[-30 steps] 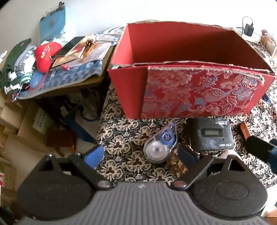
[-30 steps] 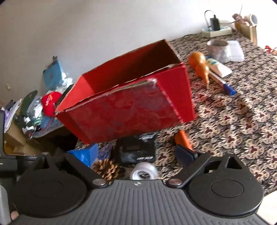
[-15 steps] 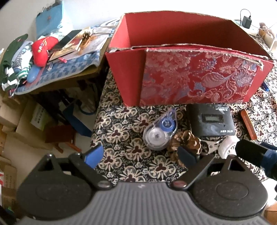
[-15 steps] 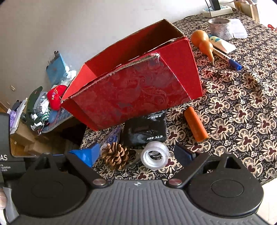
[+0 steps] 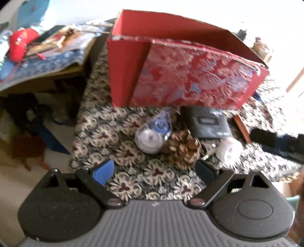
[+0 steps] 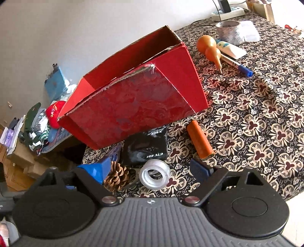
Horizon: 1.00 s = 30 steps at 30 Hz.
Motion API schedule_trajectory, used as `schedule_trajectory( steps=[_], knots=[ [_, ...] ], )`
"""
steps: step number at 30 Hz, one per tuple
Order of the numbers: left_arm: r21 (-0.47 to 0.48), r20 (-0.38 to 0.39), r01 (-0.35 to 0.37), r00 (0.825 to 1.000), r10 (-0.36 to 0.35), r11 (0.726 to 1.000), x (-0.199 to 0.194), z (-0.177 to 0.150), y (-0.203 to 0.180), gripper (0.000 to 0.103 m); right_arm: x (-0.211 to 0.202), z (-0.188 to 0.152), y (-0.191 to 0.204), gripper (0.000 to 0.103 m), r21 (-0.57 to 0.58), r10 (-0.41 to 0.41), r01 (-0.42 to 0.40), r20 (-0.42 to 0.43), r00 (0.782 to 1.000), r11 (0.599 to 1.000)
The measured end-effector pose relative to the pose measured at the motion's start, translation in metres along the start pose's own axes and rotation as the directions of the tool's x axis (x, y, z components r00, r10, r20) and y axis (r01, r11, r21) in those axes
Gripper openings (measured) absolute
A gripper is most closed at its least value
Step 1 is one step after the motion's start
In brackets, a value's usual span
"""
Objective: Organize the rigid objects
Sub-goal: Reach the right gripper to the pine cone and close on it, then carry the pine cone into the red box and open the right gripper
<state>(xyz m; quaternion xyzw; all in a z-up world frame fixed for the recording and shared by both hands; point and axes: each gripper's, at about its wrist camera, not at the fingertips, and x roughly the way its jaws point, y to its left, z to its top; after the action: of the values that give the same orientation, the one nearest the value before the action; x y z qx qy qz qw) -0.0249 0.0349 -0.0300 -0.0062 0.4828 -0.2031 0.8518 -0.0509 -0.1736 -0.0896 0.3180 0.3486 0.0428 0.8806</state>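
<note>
A red box stands open-topped on the patterned tablecloth. In front of it lie a correction-tape dispenser, a pine cone, a black device, a clear tape roll and an orange cylinder. My left gripper is open and empty, hovering just short of the pine cone. The jaws of my right gripper are closing. The clear tape roll and the pine cone lie between its fingers, untouched by the pads.
Far right on the table lie an orange gourd, a white tube, a blue pen, a wide tape roll and a power strip. The table's left edge drops to floor clutter. A cluttered side table stands left.
The left gripper tipped downward and drew nearer, so the pine cone and tape roll show fully. The right gripper tilted down over the tape roll and pine cone.
</note>
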Motion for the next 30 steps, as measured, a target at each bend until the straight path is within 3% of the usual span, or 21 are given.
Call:
schedule_trajectory(
  steps=[6, 11, 14, 19, 21, 23, 27, 29, 30],
  knots=[
    [0.031, -0.085, 0.030, 0.996, -0.027, 0.999, 0.008, -0.003, -0.004, 0.092, 0.009, 0.009, 0.004, 0.059, 0.016, 0.114, -0.113, -0.046, 0.992, 0.993],
    [0.049, -0.047, 0.074, 0.996, -0.072, 0.996, 0.006, 0.002, -0.013, 0.092, 0.031, 0.012, 0.022, 0.035, -0.022, 0.181, -0.184, -0.110, 0.977, 0.983],
    [0.082, -0.021, 0.102, 0.995, -0.101, 0.991, 0.007, 0.005, -0.021, 0.092, 0.046, 0.010, 0.029, 0.029, -0.024, 0.219, -0.226, -0.167, 0.961, 0.974],
    [0.062, -0.036, 0.127, 0.991, -0.125, 0.990, 0.017, 0.007, -0.019, 0.091, 0.060, 0.010, 0.031, 0.027, -0.015, 0.231, -0.242, -0.235, 0.944, 0.970],
    [0.049, -0.045, 0.131, 0.991, -0.129, 0.990, 0.021, 0.009, -0.017, 0.086, 0.066, 0.010, 0.029, 0.027, -0.001, 0.226, -0.235, -0.267, 0.937, 0.972],
    [0.043, -0.069, 0.142, 0.988, -0.139, 0.989, 0.027, 0.010, -0.016, 0.057, 0.070, 0.010, 0.029, 0.027, 0.007, 0.225, -0.233, -0.293, 0.929, 0.972],
    [0.022, -0.092, 0.139, 0.986, -0.137, 0.990, 0.034, 0.010, -0.014, 0.053, 0.073, 0.007, 0.030, 0.025, -0.014, 0.207, -0.223, -0.311, 0.927, 0.975],
    [0.029, -0.089, 0.132, 0.988, -0.129, 0.991, 0.034, 0.010, -0.013, 0.044, 0.075, 0.008, 0.029, 0.019, -0.033, 0.197, -0.218, -0.312, 0.929, 0.975],
    [0.035, -0.088, 0.127, 0.988, -0.124, 0.991, 0.035, 0.011, -0.014, 0.043, 0.076, 0.009, 0.029, 0.016, -0.044, 0.189, -0.213, -0.312, 0.931, 0.976]
  ],
)
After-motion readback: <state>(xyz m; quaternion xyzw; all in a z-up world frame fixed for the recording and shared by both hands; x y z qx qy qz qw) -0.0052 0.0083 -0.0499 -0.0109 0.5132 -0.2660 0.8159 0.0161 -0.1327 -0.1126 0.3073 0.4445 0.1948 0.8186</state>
